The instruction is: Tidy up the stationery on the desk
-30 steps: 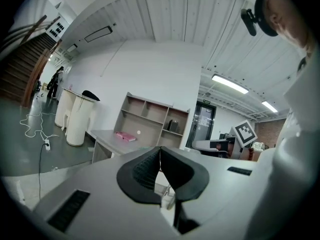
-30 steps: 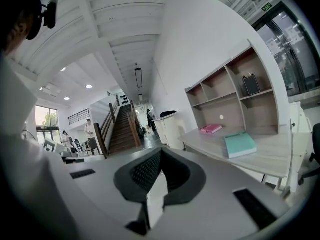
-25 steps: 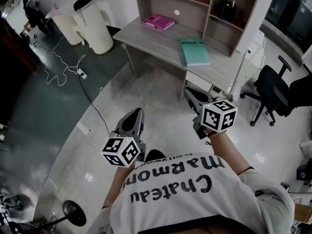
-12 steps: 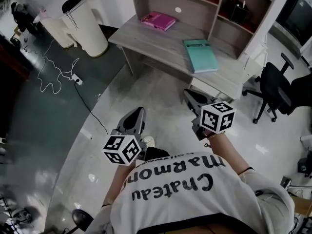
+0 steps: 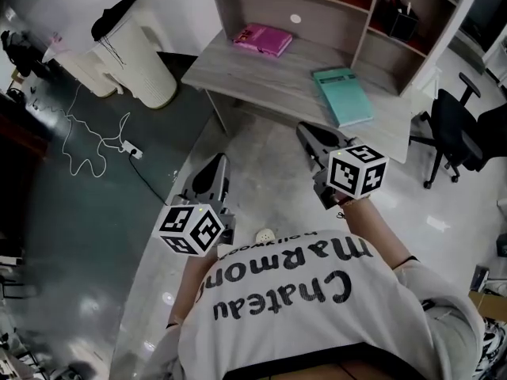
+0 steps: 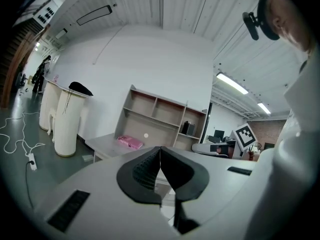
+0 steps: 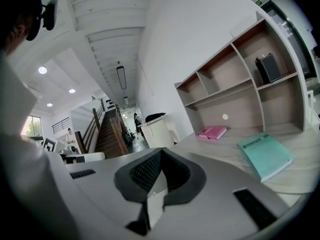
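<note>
A wooden desk with a shelf hutch stands ahead of me. On it lie a pink book at the left and a teal book at the right; both also show in the right gripper view as the pink book and teal book. My left gripper is shut and empty, out over the floor short of the desk. My right gripper is shut and empty too, its tips just short of the desk's front edge near the teal book. In the left gripper view the pink book lies on the desk.
A black box sits in the hutch's right compartment. White ribbed bins stand left of the desk, with a cable and power strip on the floor. A black office chair is at the right.
Both grippers have moved forward toward the desk, which now sits closer and larger in the head view. Their jaws stayed shut.
</note>
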A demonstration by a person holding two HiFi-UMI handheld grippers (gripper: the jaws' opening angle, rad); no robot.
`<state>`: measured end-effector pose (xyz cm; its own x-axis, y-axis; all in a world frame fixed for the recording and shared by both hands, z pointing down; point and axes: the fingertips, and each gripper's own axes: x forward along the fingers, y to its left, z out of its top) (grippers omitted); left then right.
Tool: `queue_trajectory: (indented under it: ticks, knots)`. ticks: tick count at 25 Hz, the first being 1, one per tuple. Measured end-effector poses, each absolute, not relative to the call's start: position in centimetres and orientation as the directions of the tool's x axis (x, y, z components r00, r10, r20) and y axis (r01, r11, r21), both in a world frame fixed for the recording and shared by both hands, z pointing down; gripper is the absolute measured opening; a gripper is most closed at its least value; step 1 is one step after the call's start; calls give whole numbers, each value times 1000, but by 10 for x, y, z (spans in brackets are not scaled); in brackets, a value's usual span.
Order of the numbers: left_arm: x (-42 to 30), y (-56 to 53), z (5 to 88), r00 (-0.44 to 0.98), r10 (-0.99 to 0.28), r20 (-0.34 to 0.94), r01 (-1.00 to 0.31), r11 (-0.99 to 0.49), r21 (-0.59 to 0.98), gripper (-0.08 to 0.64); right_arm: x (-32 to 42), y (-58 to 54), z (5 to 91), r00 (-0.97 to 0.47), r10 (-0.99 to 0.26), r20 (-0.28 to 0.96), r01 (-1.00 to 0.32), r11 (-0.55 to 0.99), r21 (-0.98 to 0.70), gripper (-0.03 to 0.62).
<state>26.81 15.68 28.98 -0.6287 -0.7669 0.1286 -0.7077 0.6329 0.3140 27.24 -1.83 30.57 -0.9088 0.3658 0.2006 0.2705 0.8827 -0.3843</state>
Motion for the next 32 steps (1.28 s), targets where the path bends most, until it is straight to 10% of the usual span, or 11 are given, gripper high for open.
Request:
queue_trajectory:
  ticks: [32]
  knots:
    - [7,185,340,-687,-697,205,-619,709,337,16,0,-41,362,-895,333,298,198,893,-405,14]
